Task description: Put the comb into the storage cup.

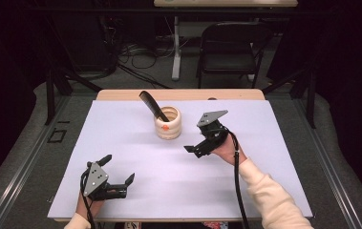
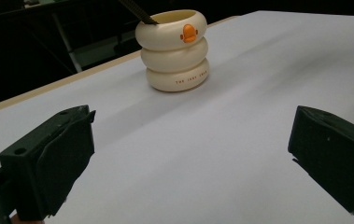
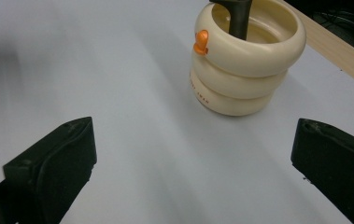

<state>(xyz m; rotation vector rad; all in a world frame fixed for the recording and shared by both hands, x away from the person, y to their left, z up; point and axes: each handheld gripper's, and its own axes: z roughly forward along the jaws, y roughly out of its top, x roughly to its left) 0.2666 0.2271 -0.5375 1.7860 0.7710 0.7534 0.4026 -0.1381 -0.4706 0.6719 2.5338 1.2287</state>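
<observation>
The comb (image 1: 153,104) is standing tilted inside the holder (image 1: 168,123), so that placing looks done. The right gripper (image 1: 198,143) is hovering with jaws spread and empty, the holder ahead of its jaws. The left gripper (image 1: 119,175) is idling, jaws spread, well short of it.

Comb (image 1: 151,104) in holder (image 1: 168,125) at table's (image 1: 121,143) far middle, right gripper (image 1: 200,143) just right.
</observation>
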